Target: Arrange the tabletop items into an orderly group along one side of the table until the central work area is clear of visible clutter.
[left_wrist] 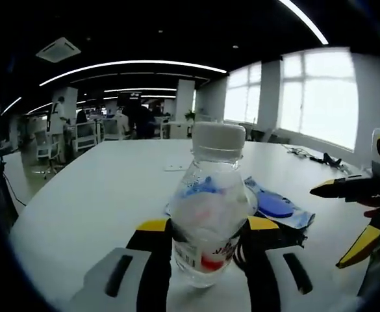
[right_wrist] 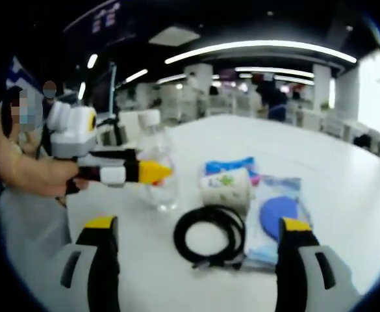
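Observation:
A clear plastic water bottle [left_wrist: 208, 214] with a white cap stands on the white table [left_wrist: 92, 188], between the yellow-tipped jaws of my left gripper [left_wrist: 208, 226], which press on its two sides. The right gripper view has the same bottle [right_wrist: 156, 170] with the left gripper [right_wrist: 147, 173] on it. My right gripper [right_wrist: 198, 225] is wide open over a coiled black cable [right_wrist: 209, 235]. Past the cable lie a white roll with green print [right_wrist: 227, 187], a blue packet [right_wrist: 230, 165] and a clear bag with a blue disc [right_wrist: 277, 218]. The right gripper [left_wrist: 336, 224] also enters the left gripper view, open.
A person's arm [right_wrist: 27, 172] holds the left gripper at the table's near edge. A small white paper [left_wrist: 177, 167] lies further back on the table, and dark small items [left_wrist: 326, 159] sit near the windows. Office desks and chairs stand beyond.

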Demonstrator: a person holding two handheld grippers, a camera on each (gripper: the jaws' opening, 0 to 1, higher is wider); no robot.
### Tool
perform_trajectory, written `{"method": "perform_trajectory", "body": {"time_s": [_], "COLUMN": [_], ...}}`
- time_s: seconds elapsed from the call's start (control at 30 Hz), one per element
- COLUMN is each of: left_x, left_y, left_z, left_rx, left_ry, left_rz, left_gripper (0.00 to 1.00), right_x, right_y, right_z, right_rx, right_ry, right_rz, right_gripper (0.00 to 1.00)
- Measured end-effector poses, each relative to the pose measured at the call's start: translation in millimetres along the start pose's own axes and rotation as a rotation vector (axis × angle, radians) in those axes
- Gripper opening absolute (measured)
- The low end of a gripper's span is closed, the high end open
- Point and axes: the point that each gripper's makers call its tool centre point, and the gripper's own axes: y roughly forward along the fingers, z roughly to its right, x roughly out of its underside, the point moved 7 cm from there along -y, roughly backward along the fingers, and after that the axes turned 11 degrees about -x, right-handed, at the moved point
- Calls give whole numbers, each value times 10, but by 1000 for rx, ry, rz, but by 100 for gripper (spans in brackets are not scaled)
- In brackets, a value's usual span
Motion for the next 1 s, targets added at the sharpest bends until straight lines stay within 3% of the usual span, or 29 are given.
{"method": "perform_trajectory", "body": {"time_s": [0.13,0.73,1.0], "left_x": [-1,-31,-41], "left_y": [7,76,88], "left_z": [-16,-113,-151], "left_rx": [12,250,304], "left_ry": [8,91,91], "left_rz": [3,-13,-27], "left_gripper": [40,39,38], "right_x": [-2,20,28], "right_y": [-4,-16,0], "right_z": [-6,-5,-22], "right_rx": [-4,-18,-15], "right_ry": [-3,25,31], "right_rz": [-2,-49,-46], "right_gripper": [100,100,100]}}
